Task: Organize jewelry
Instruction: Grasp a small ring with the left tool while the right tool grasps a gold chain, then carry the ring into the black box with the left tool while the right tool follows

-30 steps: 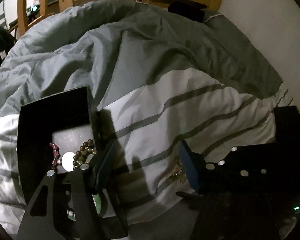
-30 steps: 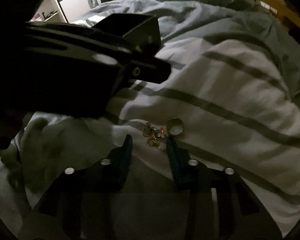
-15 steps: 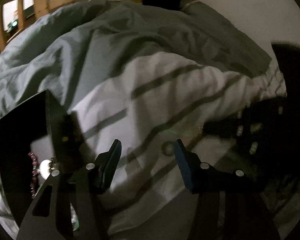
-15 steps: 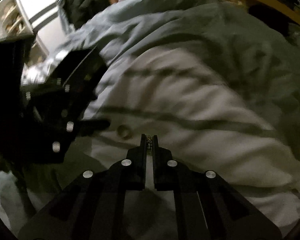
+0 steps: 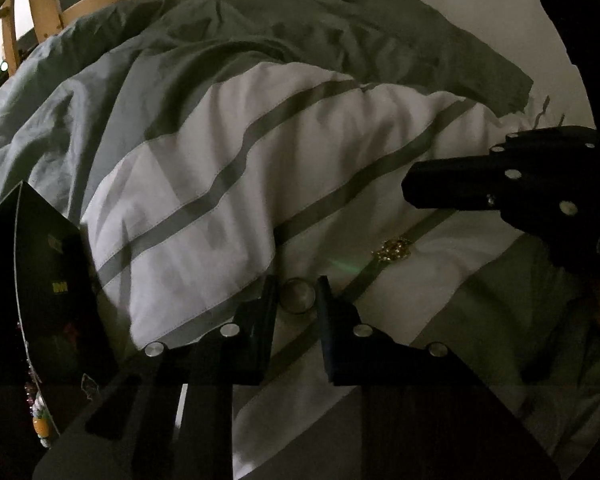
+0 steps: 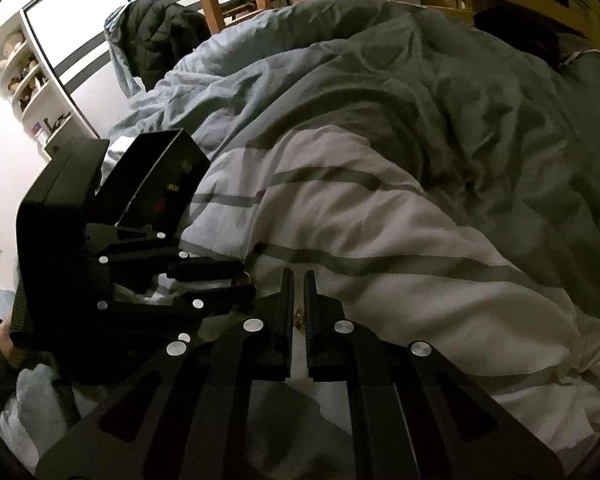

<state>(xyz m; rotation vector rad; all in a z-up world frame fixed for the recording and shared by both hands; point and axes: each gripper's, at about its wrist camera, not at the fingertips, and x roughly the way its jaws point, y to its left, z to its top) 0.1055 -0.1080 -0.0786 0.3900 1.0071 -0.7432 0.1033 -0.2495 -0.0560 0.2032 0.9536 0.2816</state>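
Silver ring (image 5: 297,295) is flanked by the spread left gripper (image 5: 296,300); gold jewelry (image 6: 299,316) is pinched by the right gripper (image 6: 298,280) on the striped duvet (image 5: 220,184).

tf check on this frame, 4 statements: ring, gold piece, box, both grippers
1. The ring lies on the duvet between the fingers of the left gripper. True.
2. The gold jewelry cluster is inside the black box. False: it lies on the striped duvet, to the right of the ring in the left wrist view.
3. The fingers of the right gripper are spread wide. False: they stand almost together, with only a narrow slit between them.
4. In the left wrist view, the black box sits to the left of the left gripper. True.
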